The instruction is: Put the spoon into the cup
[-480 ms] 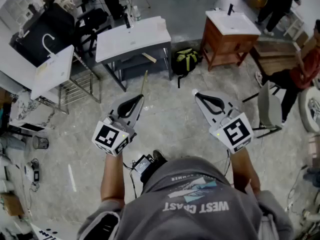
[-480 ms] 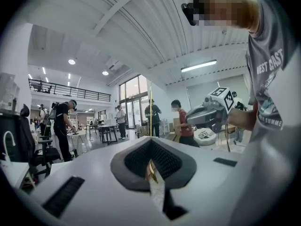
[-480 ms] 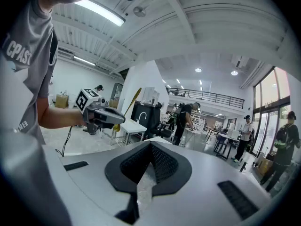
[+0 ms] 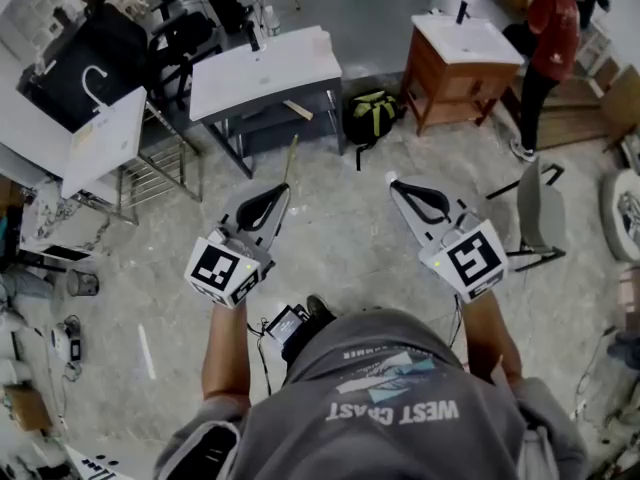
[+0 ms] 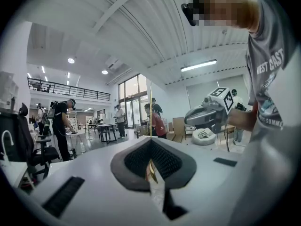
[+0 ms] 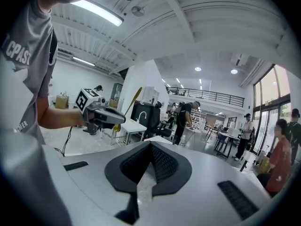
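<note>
The left gripper (image 4: 279,194) is clamped on the spoon (image 5: 151,170). A widened gold end sits pinched between the shut jaws, and the thin handle sticks out past the tips toward the white table (image 4: 262,72); in the head view it ends just short of the table's near edge. The right gripper (image 6: 150,147) has its jaws pressed together with nothing between them, and it is held over the floor on the near side of the table, off past its right corner. No cup shows in any view, so I can't tell where the spoon must go. As I judge it, the spoon is in hand, and what's left is to reach the cup and lower the spoon into it
</note>
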Demonstrator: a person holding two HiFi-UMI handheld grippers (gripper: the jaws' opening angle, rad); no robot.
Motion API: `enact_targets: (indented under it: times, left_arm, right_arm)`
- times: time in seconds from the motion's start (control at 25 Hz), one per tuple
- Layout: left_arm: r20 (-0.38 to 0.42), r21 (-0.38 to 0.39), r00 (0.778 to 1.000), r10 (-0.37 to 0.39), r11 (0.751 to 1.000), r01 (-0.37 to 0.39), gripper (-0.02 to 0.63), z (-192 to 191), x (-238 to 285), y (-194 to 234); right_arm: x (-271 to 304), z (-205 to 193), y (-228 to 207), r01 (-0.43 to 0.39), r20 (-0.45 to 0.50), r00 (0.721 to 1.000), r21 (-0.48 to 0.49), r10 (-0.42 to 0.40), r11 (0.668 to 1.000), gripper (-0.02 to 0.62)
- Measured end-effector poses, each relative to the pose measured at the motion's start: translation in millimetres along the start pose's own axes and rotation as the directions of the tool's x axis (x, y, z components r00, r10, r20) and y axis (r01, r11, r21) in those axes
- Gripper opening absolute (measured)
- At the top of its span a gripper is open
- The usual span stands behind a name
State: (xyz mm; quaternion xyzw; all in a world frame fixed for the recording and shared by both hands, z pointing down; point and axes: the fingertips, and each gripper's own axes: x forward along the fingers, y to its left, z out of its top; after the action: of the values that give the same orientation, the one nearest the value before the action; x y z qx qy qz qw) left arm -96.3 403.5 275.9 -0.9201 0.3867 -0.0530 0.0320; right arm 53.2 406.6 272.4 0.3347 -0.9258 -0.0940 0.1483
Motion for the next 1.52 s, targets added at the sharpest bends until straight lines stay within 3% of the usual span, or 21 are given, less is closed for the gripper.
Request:
enact_targets:
  times: [1.52]
  left_arm:
    - [-0.04, -0.007, 0.999, 0.023, 1.0, -0.023, 0.0, -2, 58, -49]
  right_arm:
    - [-37, -40, -47, -0.039, 0.039, 0.999, 0.101, 0.035, 0.994, 0.032]
